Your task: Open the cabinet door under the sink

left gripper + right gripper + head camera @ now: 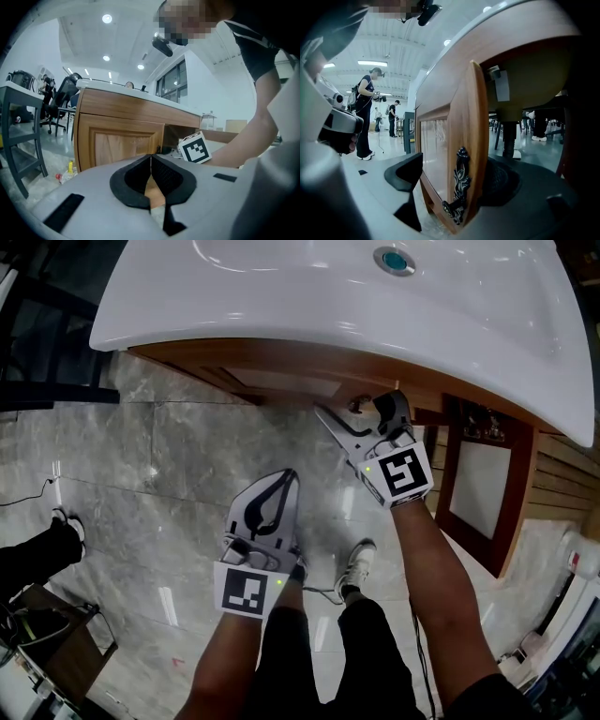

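A white sink (328,306) sits on a wooden cabinet (281,381). My right gripper (356,407) reaches under the sink's front rim. In the right gripper view its jaws stand open (461,168) astride the free edge of a wood-framed door (440,150). The door's dark ornate handle (459,183) lies between them, and the door is ajar with a drain pipe (508,136) showing behind it. My left gripper (289,476) hangs lower over the floor, shut (151,157) and holding nothing. It faces a closed cabinet door (122,140), with the right gripper's marker cube (194,147) beside a dark gap.
Another wood-framed door panel (478,479) stands swung open at the right. My shoes (356,563) rest on the marble floor (169,474). A grey table frame (18,126), chairs and a small bottle (70,167) lie to the left. People (365,117) stand in the background.
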`<state>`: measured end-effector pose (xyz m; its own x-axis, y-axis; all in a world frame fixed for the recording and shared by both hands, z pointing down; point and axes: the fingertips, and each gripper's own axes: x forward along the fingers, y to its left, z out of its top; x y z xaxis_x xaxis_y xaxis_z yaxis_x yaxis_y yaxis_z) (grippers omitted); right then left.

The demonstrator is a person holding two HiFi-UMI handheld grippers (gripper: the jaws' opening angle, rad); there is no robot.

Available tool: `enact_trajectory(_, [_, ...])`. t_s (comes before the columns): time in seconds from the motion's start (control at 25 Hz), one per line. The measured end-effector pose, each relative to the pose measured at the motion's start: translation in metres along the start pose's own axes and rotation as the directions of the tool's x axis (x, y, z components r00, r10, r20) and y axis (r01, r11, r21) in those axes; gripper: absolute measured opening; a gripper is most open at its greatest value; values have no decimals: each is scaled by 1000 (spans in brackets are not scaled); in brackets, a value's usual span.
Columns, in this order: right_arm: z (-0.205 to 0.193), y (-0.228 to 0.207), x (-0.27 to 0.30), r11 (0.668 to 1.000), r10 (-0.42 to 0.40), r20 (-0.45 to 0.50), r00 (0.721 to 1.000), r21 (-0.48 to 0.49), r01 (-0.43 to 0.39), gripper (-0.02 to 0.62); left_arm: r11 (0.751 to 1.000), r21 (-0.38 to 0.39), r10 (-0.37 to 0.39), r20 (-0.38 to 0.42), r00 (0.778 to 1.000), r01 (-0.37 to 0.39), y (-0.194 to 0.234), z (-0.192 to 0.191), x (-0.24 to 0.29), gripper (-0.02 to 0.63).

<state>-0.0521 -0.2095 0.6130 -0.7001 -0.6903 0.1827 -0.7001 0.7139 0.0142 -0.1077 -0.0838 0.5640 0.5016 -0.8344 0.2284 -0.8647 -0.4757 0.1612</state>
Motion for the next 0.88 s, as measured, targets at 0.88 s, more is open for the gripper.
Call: enact_trajectory(0.88, [3,71,-41,999,-37,13,999,40,36,353,993,-85,92,56,994,-87,22,-1,-48,25])
